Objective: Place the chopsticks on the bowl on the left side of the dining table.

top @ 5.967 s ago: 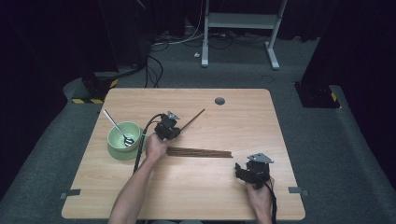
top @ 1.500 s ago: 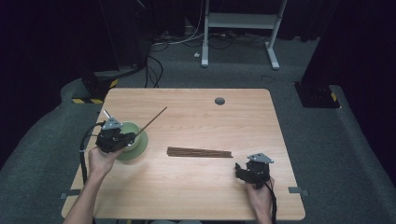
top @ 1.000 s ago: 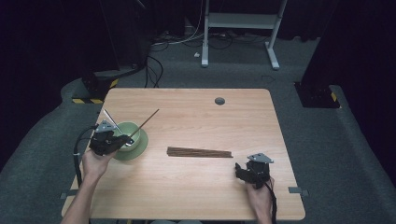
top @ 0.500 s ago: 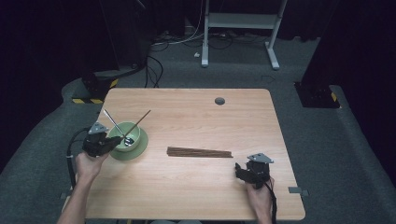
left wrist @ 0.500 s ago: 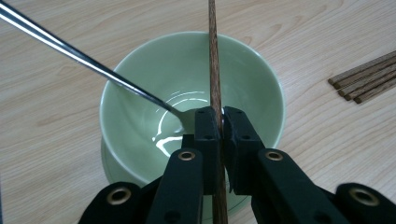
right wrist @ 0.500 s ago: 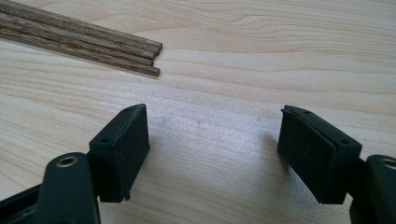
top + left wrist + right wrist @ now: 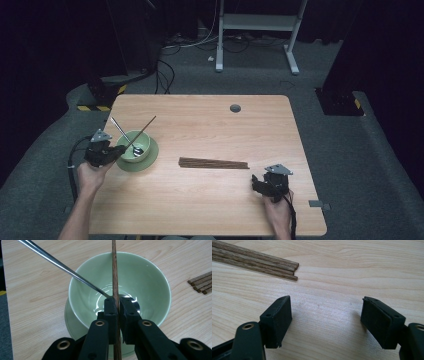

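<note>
Leftward went the left gripper (image 7: 116, 152) (clamping one chopstick (image 7: 115, 277)); bowl (image 7: 152, 277) beneath.

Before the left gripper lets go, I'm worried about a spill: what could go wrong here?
The left gripper clamps one chopstick over the green bowl. Released here, it may tip out over the rim. It could also knock the metal spoon leaning in the bowl. A push on the rim might slide the bowl on its saucer.
</note>
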A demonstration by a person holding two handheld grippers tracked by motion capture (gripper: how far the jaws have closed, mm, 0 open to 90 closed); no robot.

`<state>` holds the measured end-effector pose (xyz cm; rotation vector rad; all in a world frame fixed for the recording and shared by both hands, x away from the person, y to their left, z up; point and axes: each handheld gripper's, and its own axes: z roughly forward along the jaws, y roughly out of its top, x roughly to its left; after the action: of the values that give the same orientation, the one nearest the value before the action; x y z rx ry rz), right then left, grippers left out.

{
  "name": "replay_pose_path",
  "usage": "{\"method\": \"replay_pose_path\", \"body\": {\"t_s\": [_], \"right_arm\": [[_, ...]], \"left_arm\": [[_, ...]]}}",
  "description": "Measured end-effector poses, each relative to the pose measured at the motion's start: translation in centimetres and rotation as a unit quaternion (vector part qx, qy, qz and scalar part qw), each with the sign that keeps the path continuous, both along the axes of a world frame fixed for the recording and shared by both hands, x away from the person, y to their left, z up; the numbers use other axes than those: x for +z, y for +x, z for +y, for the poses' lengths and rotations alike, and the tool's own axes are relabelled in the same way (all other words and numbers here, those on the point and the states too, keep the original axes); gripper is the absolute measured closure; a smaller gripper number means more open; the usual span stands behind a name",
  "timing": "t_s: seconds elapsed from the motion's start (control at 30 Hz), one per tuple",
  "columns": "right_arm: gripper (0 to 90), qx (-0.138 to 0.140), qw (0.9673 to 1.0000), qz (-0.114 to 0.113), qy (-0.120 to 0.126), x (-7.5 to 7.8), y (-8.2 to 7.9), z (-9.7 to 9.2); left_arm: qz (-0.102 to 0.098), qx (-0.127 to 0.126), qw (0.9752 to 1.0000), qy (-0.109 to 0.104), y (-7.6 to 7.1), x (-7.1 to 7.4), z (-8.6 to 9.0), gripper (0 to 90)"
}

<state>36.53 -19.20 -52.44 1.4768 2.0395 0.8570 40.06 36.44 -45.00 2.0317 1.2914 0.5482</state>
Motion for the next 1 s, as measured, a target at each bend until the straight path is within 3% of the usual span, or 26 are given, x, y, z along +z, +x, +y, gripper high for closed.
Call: {"method": "replay_pose_path", "body": {"t_s": [0.57,1.0], "right_arm": [[24.4,0.001,1.0,-0.001,-0.001,0.0,0.0,0.0],[24.4,0.002,1.0,-0.001,-0.001,0.0,0.0,0.0]], "left_arm": [[0.003,0.015,0.9996,0.022,0.6,0.2,0.9,83.1],[0.003,0.026,0.9994,0.02,0.7,0.0,1.1,77.0]]}}
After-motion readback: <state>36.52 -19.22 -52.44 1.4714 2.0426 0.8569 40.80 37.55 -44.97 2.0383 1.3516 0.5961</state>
